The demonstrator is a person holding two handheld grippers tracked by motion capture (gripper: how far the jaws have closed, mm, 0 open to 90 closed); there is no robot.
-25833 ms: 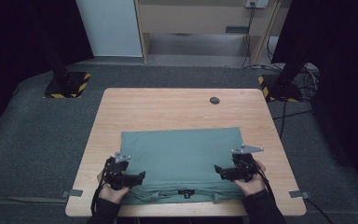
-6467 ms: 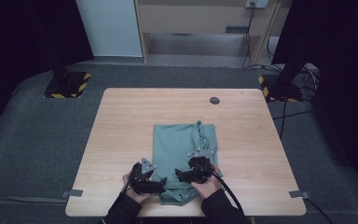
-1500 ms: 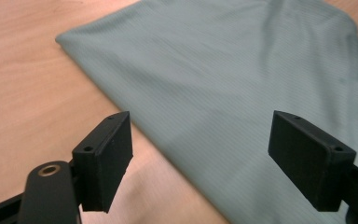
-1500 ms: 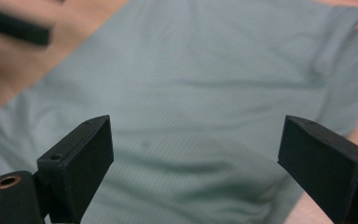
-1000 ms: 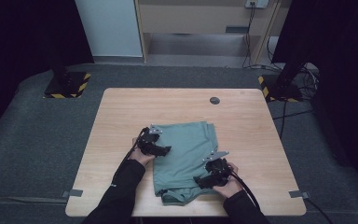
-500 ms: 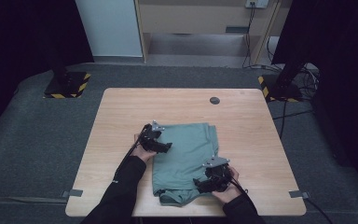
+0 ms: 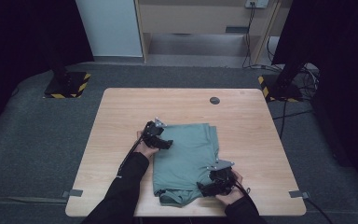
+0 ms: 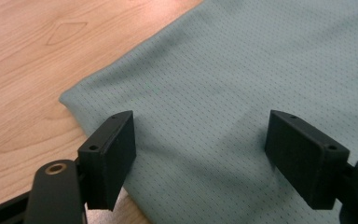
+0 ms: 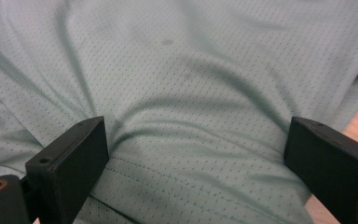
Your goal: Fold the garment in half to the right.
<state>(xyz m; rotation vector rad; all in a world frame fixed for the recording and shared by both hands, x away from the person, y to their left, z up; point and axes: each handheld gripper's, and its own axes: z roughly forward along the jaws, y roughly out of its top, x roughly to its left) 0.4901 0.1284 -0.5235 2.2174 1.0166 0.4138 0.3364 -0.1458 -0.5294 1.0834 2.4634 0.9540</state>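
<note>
A grey-green mesh shirt (image 7: 186, 158) lies folded into a narrow rectangle on the wooden table (image 7: 121, 121). My left gripper (image 7: 163, 142) rests at the shirt's far left corner, open, its jaws straddling the flat cloth (image 8: 242, 79) near the folded edge. At the shirt's near right edge my right gripper (image 7: 209, 187) stands open too, jaws wide over wrinkled cloth (image 9: 182, 93) and a hem seam. Nothing is pinched in either gripper.
A small dark round disc (image 7: 214, 100) sits near the table's far edge. Bare wood lies left and right of the shirt. Black stands with striped bases (image 7: 67, 84) and cables stand on the grey floor beyond the table.
Over the earlier frames the wide shirt was folded into a narrow rectangle. In the last second the left gripper stayed at the far left corner and the right one edged toward the near right edge.
</note>
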